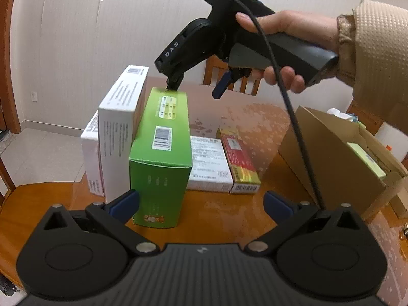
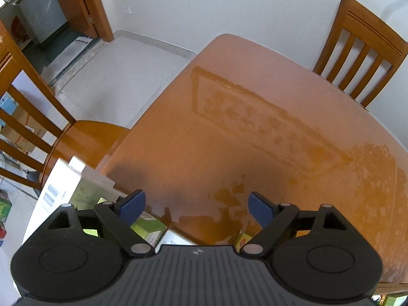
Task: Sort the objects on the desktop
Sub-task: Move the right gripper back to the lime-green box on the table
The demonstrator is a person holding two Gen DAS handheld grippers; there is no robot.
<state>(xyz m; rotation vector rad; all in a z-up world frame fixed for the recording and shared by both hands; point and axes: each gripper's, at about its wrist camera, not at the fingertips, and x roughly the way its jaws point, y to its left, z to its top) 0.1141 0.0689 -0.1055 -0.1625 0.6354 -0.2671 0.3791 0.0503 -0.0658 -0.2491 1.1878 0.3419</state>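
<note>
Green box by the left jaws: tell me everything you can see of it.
The green box is a glossy cardboard carton standing upright on the wooden table, with a white barcode label and a pale printed panel on its top face. A taller white box stands against its left side. The right gripper hangs open over its far end.
</note>
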